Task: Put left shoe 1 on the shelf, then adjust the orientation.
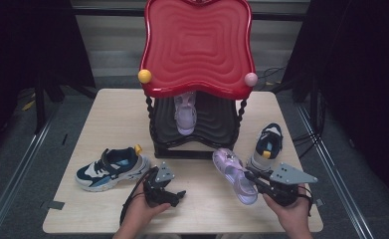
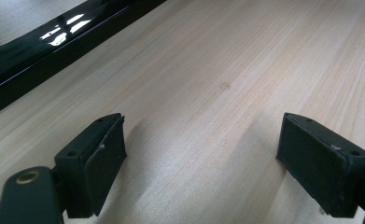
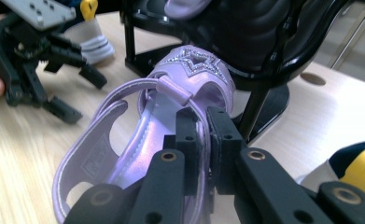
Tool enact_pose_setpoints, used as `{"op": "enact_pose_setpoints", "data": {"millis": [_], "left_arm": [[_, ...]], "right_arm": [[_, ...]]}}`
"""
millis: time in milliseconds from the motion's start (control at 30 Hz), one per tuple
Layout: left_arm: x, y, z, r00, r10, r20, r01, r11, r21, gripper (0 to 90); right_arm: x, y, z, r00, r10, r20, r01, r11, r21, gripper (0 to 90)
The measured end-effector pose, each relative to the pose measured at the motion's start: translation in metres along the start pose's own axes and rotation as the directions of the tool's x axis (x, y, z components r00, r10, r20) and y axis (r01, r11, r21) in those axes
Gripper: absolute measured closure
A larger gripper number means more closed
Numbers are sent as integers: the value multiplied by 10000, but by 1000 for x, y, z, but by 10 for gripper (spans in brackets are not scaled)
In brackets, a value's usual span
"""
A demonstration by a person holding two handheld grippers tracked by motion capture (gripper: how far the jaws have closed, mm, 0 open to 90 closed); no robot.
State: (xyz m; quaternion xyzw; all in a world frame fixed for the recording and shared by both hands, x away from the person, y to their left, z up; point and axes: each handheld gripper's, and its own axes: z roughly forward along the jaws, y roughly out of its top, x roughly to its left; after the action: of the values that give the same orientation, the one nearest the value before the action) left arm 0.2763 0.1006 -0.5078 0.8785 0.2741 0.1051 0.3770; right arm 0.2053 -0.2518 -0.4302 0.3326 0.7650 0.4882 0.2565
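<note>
A lilac sandal (image 1: 233, 173) with a glittery star strap (image 3: 195, 63) lies tilted in front of the shelf, and my right gripper (image 1: 252, 178) is shut on its side edge. In the right gripper view the jaws (image 3: 203, 119) pinch that rim between the pads. A matching lilac sandal (image 1: 185, 113) stands on the black lower shelf (image 1: 209, 130) under the red top (image 1: 198, 45). My left gripper (image 1: 178, 197) rests low over the table, open and holding nothing. Its jaws (image 2: 201, 128) stand wide apart above bare wood, and it also appears in the right gripper view (image 3: 80, 93).
A navy and white sneaker (image 1: 111, 168) lies at the left of the wooden table (image 1: 107, 114). Its mate (image 1: 267, 145) stands at the right, beside the shelf and close to my right gripper. Twisted black posts (image 1: 152, 122) carry the red top. Dark floor surrounds the table.
</note>
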Motion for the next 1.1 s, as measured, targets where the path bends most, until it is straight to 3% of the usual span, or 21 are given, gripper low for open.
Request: {"op": "enact_pose_setpoints", "data": {"millis": [533, 1100], "left_arm": [[0, 0, 0, 10000, 4, 3, -4, 10000, -1, 147], [0, 0, 0, 10000, 2, 7, -2, 10000, -1, 147]], "right_arm": [[1, 23, 3, 9978, 481, 465, -443, 9958, -795, 838], [-1, 40, 12, 9925, 525, 1108, -375, 9904, -1334, 838]]}}
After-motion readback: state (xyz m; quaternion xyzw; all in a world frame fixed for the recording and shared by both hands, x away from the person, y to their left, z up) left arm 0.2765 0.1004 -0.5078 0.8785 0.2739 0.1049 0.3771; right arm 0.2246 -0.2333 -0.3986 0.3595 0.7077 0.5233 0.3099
